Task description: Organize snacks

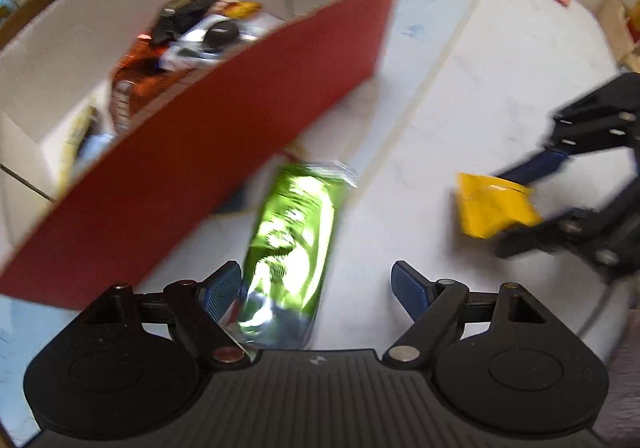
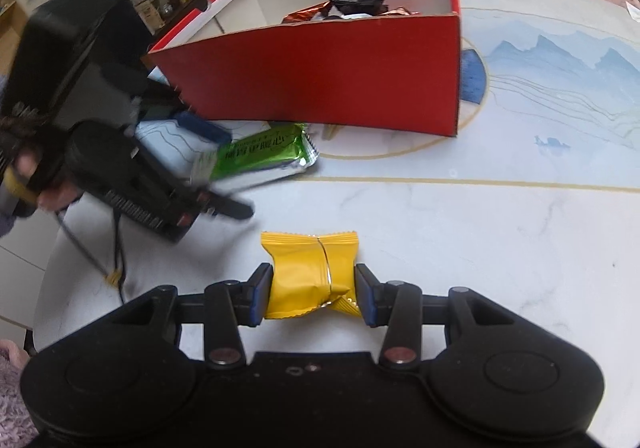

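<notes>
A: While the right gripper (image 2: 314, 290) points down at the table (image 2: 480, 248), what sits between its fingers?

B: A yellow snack packet (image 2: 308, 276); both blue pads press on its sides, so the claw is clenched on it; the packet looks pinched at the waist and held just above the tabletop; from the left wrist camera the same packet (image 1: 494, 206) shows at about three o'clock, gripped by the right gripper (image 1: 516, 204).

A: And the left gripper (image 1: 316, 288)?

B: Released; its fingers stand wide apart; the green snack packet (image 1: 292, 248) lies flat on the table (image 1: 460, 108) between them, nearer the left-hand pad, though blur hides whether that pad touches it; the right-hand pad is clear of it.

A: Where is that green packet in relation to the box?

B: Just beside the red box (image 1: 224, 152); in the left view the box fills the ten to eleven o'clock part and the packet's far end reaches close to its near wall; from the right wrist camera the green packet (image 2: 264, 156) lies at about eleven o'clock, in front of the box (image 2: 320, 76), with the left gripper (image 2: 216, 168) over its left end.

A: Is anything in the box?

B: Yes; several wrapped snacks (image 1: 192, 28), black, orange and silver, lie piled inside its white interior; from the right view their tops (image 2: 352, 4) show above the near wall.

A: Who holds the left gripper?

B: A hand (image 2: 28, 176) at nine o'clock in the right view.
</notes>
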